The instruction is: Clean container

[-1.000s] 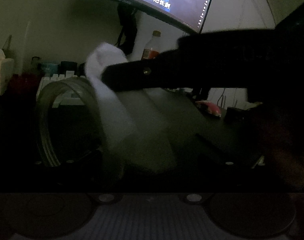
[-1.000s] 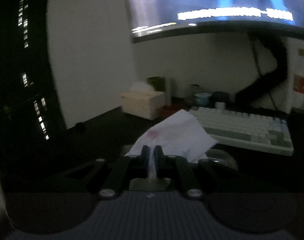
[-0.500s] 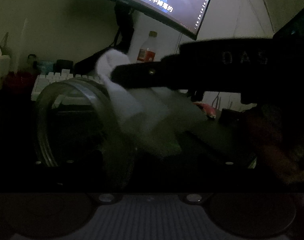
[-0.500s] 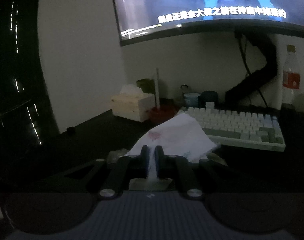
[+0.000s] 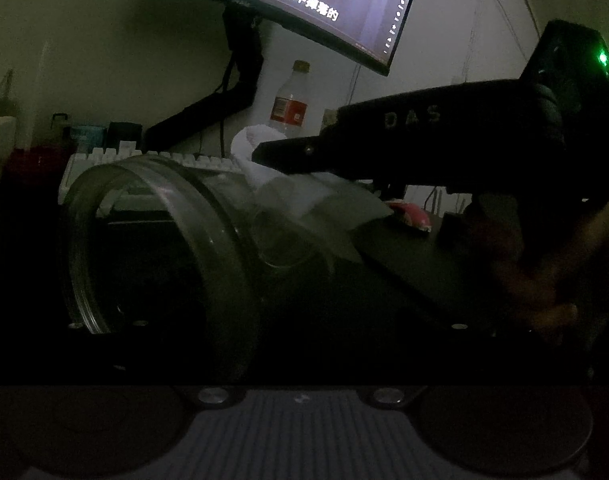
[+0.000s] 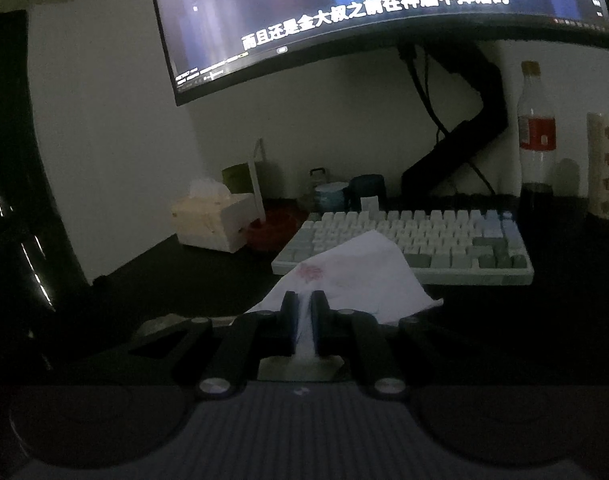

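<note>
The right gripper's (image 6: 303, 312) fingers (image 6: 288, 316) are pinching a crumpled white paper tissue (image 6: 356, 276), draping it over a clear round plastic container (image 5: 156, 240) lying sideways above the dark bench (image 6: 192, 280). Whether the left gripper's fingers are gripping the container, I cannot tell.

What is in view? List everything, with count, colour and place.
Clear plastic container: one, transparent, lying sideways, foreground.
White paper tissue: one, white with a pink stain, pinched over the container.
Curved monitor: one, lit, above the desk.
White mechanical keyboard: one, white and grey-blue, desk centre.
Red-labelled plastic bottle: one, right of the keyboard.
Beige tissue box: one, left.
Right hand-held gripper: black, shut on the tissue.
Left hand-held gripper: hidden in the dark.
</note>
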The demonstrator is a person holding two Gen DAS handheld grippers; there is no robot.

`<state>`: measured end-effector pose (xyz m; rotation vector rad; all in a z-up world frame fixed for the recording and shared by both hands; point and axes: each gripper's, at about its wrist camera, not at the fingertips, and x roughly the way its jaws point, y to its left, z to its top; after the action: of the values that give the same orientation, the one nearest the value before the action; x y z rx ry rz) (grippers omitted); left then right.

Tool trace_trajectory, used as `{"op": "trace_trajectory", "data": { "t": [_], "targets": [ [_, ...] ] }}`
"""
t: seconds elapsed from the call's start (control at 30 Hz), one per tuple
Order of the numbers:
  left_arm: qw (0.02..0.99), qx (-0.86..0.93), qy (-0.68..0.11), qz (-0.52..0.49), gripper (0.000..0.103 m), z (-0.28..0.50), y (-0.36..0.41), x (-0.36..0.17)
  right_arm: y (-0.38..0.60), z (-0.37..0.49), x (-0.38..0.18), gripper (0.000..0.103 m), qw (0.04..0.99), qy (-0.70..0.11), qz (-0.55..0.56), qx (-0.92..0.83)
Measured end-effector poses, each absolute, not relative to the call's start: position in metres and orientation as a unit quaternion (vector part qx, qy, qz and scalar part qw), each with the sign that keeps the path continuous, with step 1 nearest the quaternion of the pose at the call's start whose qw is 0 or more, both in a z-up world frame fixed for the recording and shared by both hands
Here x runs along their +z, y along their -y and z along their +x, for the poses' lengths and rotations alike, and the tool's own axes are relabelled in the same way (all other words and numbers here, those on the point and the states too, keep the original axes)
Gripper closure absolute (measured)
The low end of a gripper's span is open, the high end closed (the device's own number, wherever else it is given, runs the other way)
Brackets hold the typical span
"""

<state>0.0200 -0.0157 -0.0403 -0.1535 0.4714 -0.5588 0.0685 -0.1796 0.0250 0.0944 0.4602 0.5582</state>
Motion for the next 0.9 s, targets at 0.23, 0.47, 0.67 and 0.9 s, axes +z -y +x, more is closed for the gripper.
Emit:
{"op": "trace_trajectory", "data": {
  "t": [0.23,0.47,0.67,0.9],
  "targets": [
    [0.931,-0.272,-0.23,-0.073,0.0,0.018,0.017,-0.04,0.179,0.065,0.026,0.093,0.935,-0.225,0.039,0.272],
    [0.932,-0.272,-0.23,-0.065,0.0,0.019,0.018,-0.04,0.153,0.044,0.037,0.093,0.904,-0.239,0.01,0.355],
    [0.931,-0.274,-0.231,-0.069,0.0,0.02,0.016,-0.039,0.157,0.059,0.039,0.093,0.917,-0.251,-0.013,0.309],
    [0.932,-0.274,-0.229,-0.066,0.0,0.021,0.016,-0.04,0.168,0.067,0.029,0.089,0.934,-0.239,0.009,0.264]
  ]
}}
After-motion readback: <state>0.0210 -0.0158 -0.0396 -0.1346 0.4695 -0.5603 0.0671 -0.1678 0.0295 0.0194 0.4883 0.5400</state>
